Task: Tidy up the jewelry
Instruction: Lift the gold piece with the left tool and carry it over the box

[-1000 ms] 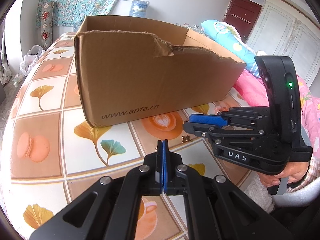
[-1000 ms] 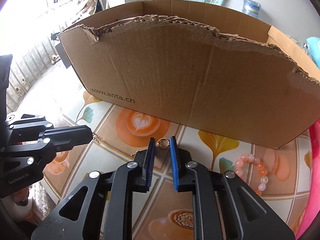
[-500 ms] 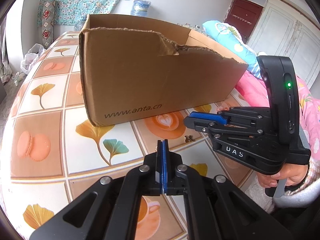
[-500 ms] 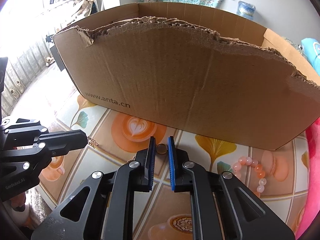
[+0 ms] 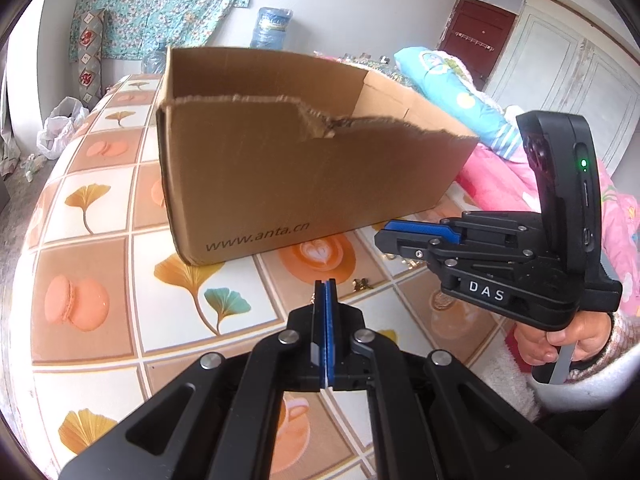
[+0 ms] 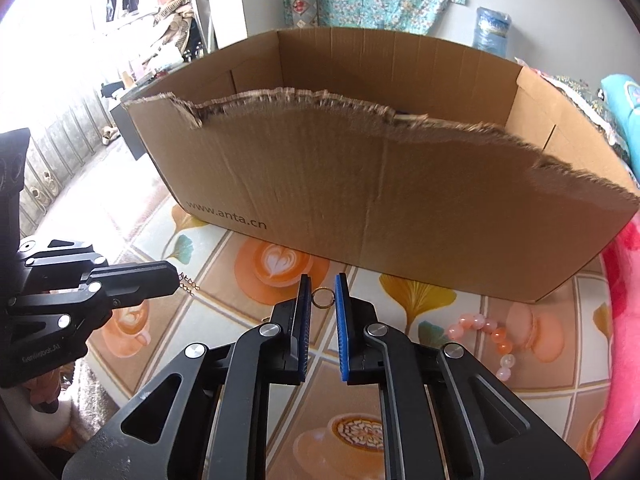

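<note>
while the right gripper hangs low over the counter with its blue pads parted, a small gold ring lies on the patterned cloth just ahead of the tips, in line with the gap between them and not pinched. straight beyond it stands the cardboard box, its near wall torn along the top and printed www.anta.cn. to this gripper's right, near the box's corner, a pink bead bracelet rests on the cloth. to its left the left gripper reaches in with a thin gold chain dangling at its tip. from the left wrist view, the left gripper has its blue pads pressed flat together; whether the chain is caught between them cannot be told. a small gold piece lies just ahead and to its right, with the right gripper further right.
</note>
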The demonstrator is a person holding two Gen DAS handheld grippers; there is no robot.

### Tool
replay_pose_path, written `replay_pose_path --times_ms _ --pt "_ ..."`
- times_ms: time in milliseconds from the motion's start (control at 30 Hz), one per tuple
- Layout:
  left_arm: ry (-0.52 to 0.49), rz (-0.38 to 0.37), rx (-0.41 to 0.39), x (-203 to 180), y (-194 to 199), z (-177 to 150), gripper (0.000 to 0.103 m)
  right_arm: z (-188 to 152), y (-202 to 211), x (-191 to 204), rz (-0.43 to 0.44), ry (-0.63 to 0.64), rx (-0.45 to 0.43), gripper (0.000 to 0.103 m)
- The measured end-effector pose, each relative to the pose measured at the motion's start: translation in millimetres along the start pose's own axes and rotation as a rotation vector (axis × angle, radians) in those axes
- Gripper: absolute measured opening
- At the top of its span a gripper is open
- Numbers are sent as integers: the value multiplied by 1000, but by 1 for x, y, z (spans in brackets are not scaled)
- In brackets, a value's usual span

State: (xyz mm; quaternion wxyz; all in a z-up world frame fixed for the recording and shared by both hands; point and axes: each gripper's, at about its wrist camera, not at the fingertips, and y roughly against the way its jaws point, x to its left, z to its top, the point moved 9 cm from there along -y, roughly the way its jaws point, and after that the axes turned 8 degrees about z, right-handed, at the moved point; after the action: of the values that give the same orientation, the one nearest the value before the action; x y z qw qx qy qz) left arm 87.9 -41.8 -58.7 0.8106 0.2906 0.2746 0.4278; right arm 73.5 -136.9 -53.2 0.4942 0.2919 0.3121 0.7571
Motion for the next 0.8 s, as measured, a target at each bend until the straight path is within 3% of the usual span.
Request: replay_pose_path --times_ms 200,433,600,733,800 --pt "-25 -76 -66 -14 37 29 0 17 42 0 57 3 -64 10" --pt "-68 -186 -158 -33 81 79 0 63 98 -12 119 0 -183 10" --pt "-80 -237 -190 -40 94 114 0 92 113 -24 174 -11 -232 10" --pt "-58 -237 -153 -38 77 141 0 108 104 -48 192 -44 -192 10" --pt "-52 -224 -113 -37 61 150 0 117 85 -63 215 -84 -122 10"
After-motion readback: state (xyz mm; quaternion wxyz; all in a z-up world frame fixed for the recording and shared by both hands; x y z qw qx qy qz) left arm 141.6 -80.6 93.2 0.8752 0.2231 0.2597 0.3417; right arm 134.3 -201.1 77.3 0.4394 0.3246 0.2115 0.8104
